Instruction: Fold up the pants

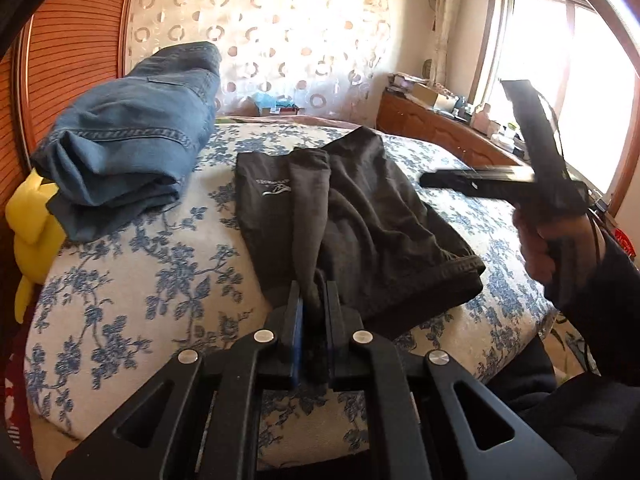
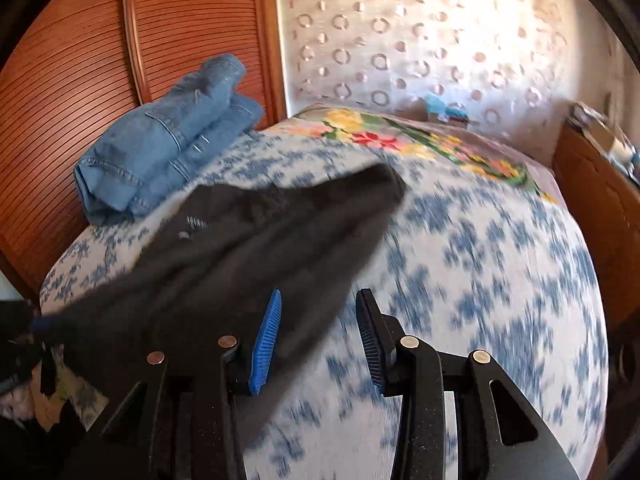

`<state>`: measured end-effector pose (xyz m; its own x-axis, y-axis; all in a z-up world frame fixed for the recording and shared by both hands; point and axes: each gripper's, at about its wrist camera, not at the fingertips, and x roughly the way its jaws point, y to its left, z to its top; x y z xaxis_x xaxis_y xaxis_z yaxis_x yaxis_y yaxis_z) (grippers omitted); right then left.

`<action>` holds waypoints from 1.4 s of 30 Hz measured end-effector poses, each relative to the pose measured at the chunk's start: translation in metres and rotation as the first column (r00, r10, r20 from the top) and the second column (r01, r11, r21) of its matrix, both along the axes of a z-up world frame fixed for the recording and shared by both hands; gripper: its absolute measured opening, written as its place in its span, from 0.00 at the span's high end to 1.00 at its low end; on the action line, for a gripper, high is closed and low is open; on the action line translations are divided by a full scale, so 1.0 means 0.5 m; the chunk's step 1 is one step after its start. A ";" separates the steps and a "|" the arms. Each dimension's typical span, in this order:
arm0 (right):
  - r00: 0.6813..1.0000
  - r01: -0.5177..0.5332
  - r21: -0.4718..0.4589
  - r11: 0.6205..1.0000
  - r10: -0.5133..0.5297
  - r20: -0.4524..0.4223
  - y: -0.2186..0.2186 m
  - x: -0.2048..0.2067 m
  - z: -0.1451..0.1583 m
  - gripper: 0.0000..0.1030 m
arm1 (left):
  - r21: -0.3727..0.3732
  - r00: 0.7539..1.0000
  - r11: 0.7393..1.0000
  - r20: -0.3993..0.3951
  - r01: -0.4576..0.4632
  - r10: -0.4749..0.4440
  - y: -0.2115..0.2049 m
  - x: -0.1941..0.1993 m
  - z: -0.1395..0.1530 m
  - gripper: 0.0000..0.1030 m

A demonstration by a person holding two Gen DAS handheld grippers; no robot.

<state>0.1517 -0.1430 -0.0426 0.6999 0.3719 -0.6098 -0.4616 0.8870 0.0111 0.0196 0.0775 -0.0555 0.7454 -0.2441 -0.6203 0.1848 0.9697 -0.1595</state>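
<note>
Dark grey pants lie partly folded on the bed, with a small white logo near the far left. My left gripper is shut on a bunched fold of the pants at their near edge. My right gripper is open and empty, its jaws apart just above the right edge of the pants. In the left wrist view the right gripper hovers over the bed to the right of the pants, held by a hand. The right wrist view is blurred.
The bed has a white cover with blue flowers. Folded blue jeans lie at its far left, also in the right wrist view. A yellow toy sits at the left edge. A wooden cabinet stands at the right under a window.
</note>
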 end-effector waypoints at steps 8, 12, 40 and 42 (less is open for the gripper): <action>0.999 -0.022 0.037 0.999 0.024 -0.032 0.005 -0.051 -0.022 0.61 | 0.059 0.999 0.998 -0.047 -0.024 0.027 0.001 0.012 -0.013 0.69; 0.999 -0.042 0.054 0.998 0.043 -0.010 0.019 -0.069 -0.020 0.61 | 0.047 1.000 0.999 -0.015 -0.018 0.019 0.011 0.027 0.015 0.40; 1.000 0.003 0.036 0.999 -0.003 -0.002 -0.009 -0.096 -0.046 0.61 | 0.158 0.965 0.974 -0.231 0.160 -0.121 -0.119 0.421 0.005 0.63; 1.000 0.001 0.030 1.000 -0.001 0.002 0.000 -0.087 -0.043 0.61 | 0.165 0.962 0.974 -0.247 0.157 -0.113 -0.121 0.435 -0.001 0.67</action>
<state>0.1083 -0.1429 -0.0641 0.7015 0.3890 -0.5971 -0.4606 0.8869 0.0366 0.2374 0.0170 -0.0561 0.5416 -0.1999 -0.8165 0.2947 0.9548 -0.0383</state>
